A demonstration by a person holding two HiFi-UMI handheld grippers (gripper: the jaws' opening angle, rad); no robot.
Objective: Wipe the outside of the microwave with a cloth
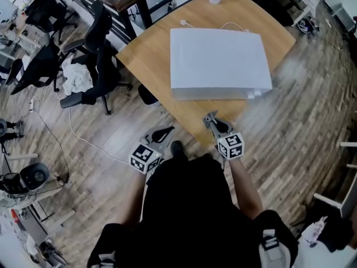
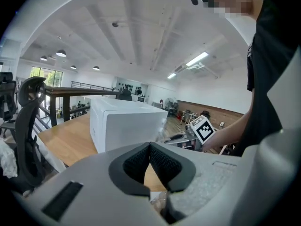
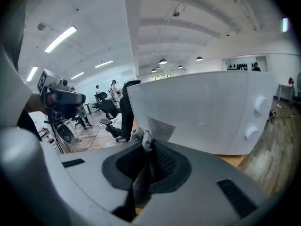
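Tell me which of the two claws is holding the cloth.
The right claw: its jaws are shut on the pale cloth, which sticks up between them in front of the microwave. The left claw has its jaws together with nothing between them.

An open office (swivel chairs [image 1: 96, 60], strip lights [image 2: 197, 59]).

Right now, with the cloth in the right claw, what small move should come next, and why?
Probably push the right claw forward until the cloth it pinches presses on the microwave front. The cloth sits just before that white face, apparently not yet touching, and the left claw is shut and empty.
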